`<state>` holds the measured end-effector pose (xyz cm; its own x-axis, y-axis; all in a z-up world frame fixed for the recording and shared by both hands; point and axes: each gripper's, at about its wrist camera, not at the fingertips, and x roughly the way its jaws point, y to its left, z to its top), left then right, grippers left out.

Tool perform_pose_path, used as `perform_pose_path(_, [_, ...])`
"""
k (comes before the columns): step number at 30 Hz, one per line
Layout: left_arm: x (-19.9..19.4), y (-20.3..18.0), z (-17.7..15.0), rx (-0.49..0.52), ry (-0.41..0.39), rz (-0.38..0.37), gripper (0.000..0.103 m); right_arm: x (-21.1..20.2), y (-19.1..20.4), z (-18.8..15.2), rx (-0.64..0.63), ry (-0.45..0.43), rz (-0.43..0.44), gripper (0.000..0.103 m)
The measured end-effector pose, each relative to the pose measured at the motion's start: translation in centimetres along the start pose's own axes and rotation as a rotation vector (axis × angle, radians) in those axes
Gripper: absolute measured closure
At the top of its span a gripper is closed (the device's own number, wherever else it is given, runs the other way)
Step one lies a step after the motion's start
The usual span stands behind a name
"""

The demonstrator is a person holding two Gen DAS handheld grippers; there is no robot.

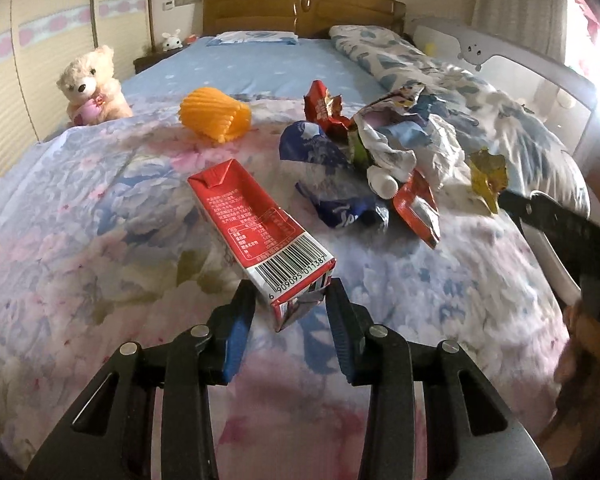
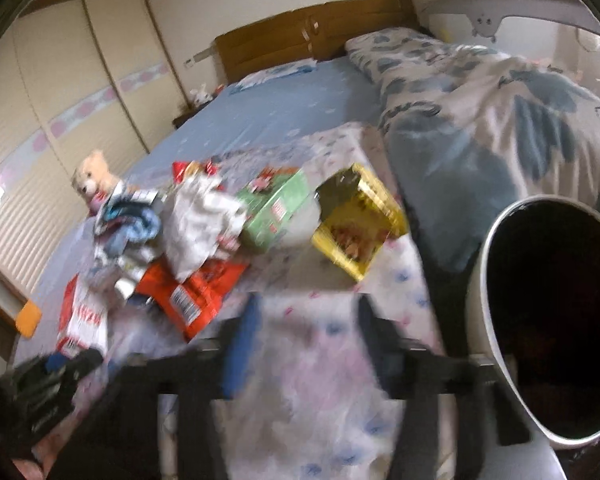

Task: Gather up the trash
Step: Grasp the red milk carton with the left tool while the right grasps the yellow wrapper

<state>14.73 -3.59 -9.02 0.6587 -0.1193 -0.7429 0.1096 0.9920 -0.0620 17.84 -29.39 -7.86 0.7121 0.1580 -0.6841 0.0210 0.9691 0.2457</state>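
A red drink carton [image 1: 260, 224] lies on the flowered bedspread [image 1: 100, 240]; its near end sits between the fingers of my left gripper [image 1: 290, 300], jaws open around it. Behind it lies a heap of wrappers: blue [image 1: 332, 200], red [image 1: 324, 108], white crumpled paper [image 1: 404, 144], a yellow wrapper [image 1: 488, 176]. In the blurred right wrist view my right gripper [image 2: 306, 320] is open and empty above the bedspread, just short of a yellow wrapper [image 2: 356, 220], a green box [image 2: 276, 208], an orange-red packet [image 2: 192, 292] and the red carton [image 2: 84, 320].
A white bin [image 2: 488, 320] with a dark inside stands at the right of the bed. A teddy bear [image 1: 90, 86] and orange foam nets [image 1: 216, 114] lie on the bed. A rolled duvet [image 1: 440, 76] and a grey bed rail [image 1: 520, 64] run along the right.
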Motion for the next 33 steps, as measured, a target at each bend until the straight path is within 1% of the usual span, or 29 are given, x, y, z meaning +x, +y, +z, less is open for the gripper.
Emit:
perform_pose_path(1, [-0.1, 0.1, -0.1, 0.001, 0.001, -0.001, 0.068, 0.0, -0.3, 0.3, 0.005, -0.009, -0.005, 0.035])
perform_pose_path(4, [-0.3, 0.2, -0.4, -0.001, 0.003, -0.004, 0.068, 0.1, -0.7, 1.3, 0.007, -0.016, -0.023, 0.035])
perform_pose_path(6, [-0.3, 0.4, -0.4, -0.003, 0.005, -0.008, 0.068, 0.2, -0.9, 2.2, 0.0, -0.034, -0.049, 0.033])
perform_pose_path(8, [-0.3, 0.4, -0.4, -0.002, 0.006, -0.01, 0.068, 0.5, -1.1, 2.9, -0.009, -0.043, -0.063, 0.024])
perform_pose_path(9, [-0.3, 0.4, -0.5, -0.002, 0.007, -0.011, 0.068, 0.8, -1.2, 3.3, -0.01, -0.044, -0.063, 0.023])
perform_pose_path(13, [-0.5, 0.3, -0.6, 0.006, 0.008, -0.018, 0.068, 3.3, -2.1, 5.0, 0.007, 0.011, -0.046, 0.023])
perform_pose_path(15, [-0.6, 0.1, -0.7, 0.012, 0.01, -0.024, 0.068, 4.2, -2.3, 5.1, 0.01, 0.031, -0.062, 0.024])
perform_pose_path(16, [-0.7, 0.0, -0.8, 0.015, 0.009, -0.025, 0.068, 4.7, -2.3, 5.1, 0.008, 0.045, -0.072, 0.027])
perform_pose_path(17, [-0.8, -0.1, -0.9, 0.018, 0.008, -0.03, 0.068, 5.2, -2.5, 5.1, 0.008, 0.064, -0.075, 0.045])
perform_pose_path(18, [-0.9, -0.2, -0.9, 0.02, 0.007, -0.033, 0.068, 5.5, -2.6, 4.9, 0.015, 0.08, -0.07, 0.053])
perform_pose_path(19, [-1.0, -0.4, -1.0, 0.023, 0.006, -0.036, 0.068, 5.4, -2.6, 4.7, 0.019, 0.074, -0.065, 0.054])
perform_pose_path(23, [-1.5, -1.4, -1.2, 0.043, 0.0, -0.065, 0.068, 3.8, -2.1, 4.2, 0.017, 0.05, -0.044, 0.077])
perform_pose_path(28, [-2.3, -3.1, -1.5, 0.082, -0.011, -0.11, 0.068, 1.9, -1.7, 3.0, 0.029, 0.035, 0.004, 0.082])
perform_pose_path(33, [-2.7, -5.7, -1.6, 0.147, -0.015, -0.165, 0.068, -0.5, -1.7, 1.1, 0.065, 0.027, 0.061, 0.082])
